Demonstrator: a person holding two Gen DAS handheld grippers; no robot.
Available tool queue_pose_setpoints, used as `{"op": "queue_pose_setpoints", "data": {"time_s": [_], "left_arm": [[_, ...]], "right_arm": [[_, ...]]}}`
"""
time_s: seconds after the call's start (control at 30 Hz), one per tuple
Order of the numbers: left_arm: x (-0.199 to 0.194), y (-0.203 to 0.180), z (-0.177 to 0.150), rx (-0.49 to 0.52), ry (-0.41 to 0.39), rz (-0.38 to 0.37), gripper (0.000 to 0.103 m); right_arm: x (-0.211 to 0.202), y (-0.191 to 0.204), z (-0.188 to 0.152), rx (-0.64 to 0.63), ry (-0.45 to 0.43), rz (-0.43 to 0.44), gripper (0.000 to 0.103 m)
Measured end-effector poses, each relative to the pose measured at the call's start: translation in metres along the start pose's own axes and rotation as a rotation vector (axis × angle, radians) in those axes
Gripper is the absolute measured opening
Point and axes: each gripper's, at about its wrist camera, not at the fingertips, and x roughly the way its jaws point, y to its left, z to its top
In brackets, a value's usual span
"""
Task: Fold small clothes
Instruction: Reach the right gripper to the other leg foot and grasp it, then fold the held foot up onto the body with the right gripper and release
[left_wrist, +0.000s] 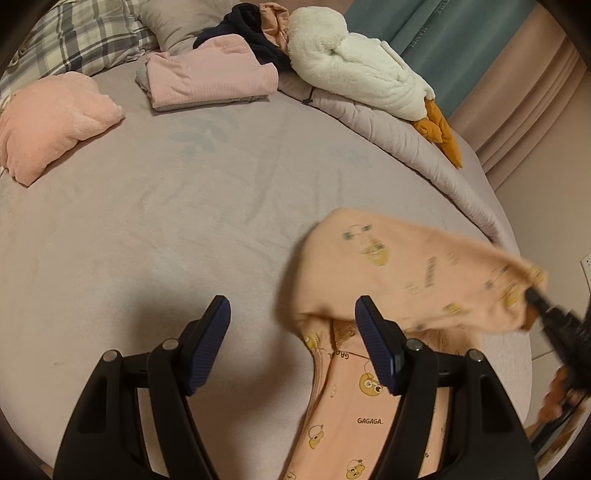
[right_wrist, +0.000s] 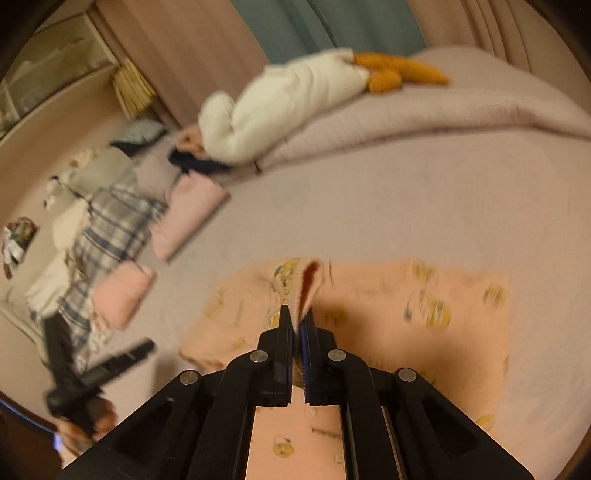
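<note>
Right wrist view: right gripper (right_wrist: 297, 323) fingers are clamping a garment (right_wrist: 388, 314) edge, lifting it over so one part is folding onto the rest lying on the bed (right_wrist: 369, 206). Left gripper (left_wrist: 293, 314) fingers are standing apart, holding nothing, beside the garment. Farther off, folded clothes (left_wrist: 210, 79) are stacked near pillows; no containers showing.

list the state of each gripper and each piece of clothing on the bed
left gripper: open, holding nothing
right gripper: shut on the peach garment's edge
peach garment: partly lifted, one part being folded over the rest
pink clothes: folded, lying flat
dark clothes: unfolded, in a heap
</note>
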Motion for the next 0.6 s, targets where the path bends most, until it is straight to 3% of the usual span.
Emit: {"op": "queue_pose_setpoints", "data": {"time_s": [0.13,0.37,0.43,0.6], "left_arm": [[0.006,-0.009,0.002,0.021,0.011,-0.005,0.070],[0.026,-0.030,0.007,0.060,0.046,-0.037,0.069],[0.034,-0.037,0.005,0.079,0.060,-0.040,0.064],[0.065,-0.051,-0.005,0.130,0.120,-0.005,0.040]], "right_arm": [[-0.016,-0.010,0.015,-0.007,-0.054,-0.057,0.005],[-0.022,-0.035,0.007,0.048,-0.076,-0.119,0.005],[-0.017,-0.048,0.001,0.076,-0.050,-0.143,0.005],[-0.001,-0.076,-0.015,0.131,0.028,-0.195,0.005]]}}
